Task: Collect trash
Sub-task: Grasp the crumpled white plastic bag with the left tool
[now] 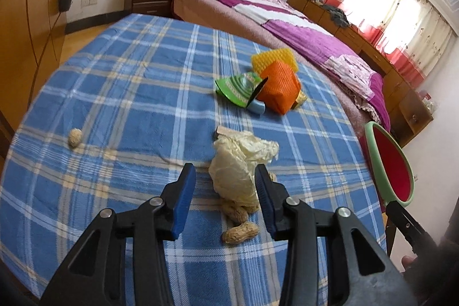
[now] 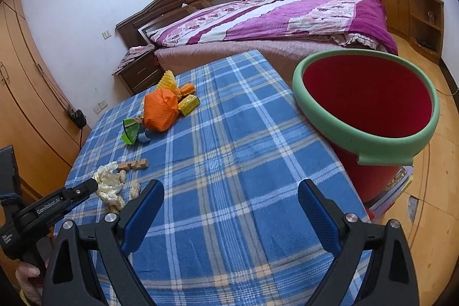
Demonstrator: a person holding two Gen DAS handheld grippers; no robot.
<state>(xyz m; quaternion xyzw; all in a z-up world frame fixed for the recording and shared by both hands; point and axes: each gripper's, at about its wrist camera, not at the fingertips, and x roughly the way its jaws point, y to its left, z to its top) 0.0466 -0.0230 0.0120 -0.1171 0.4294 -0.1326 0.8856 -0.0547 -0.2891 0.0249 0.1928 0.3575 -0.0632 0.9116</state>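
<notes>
Right now the left gripper (image 1: 225,198) stands with its blue pads partly apart around a crumpled cream paper wad (image 1: 242,162) on the blue plaid tablecloth (image 1: 129,93); the right pad is at the wad's edge, the left pad clear of it. Peanut shells (image 1: 239,231) lie just beside the wad, nearer the camera. Beyond the wad sit an orange mesh wrapper (image 1: 282,89) and a green packet (image 1: 238,88). The right gripper (image 2: 231,208) gapes wide and empty, and the red bucket with a green rim (image 2: 370,105) stands well apart from the wad.

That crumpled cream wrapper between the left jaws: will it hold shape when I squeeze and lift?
Probably not. The crumpled cream wrapper looks thin and creased, so it should crush flat and weigh little. Peanut shells lie against its near edge and may get dragged or scattered.
</notes>
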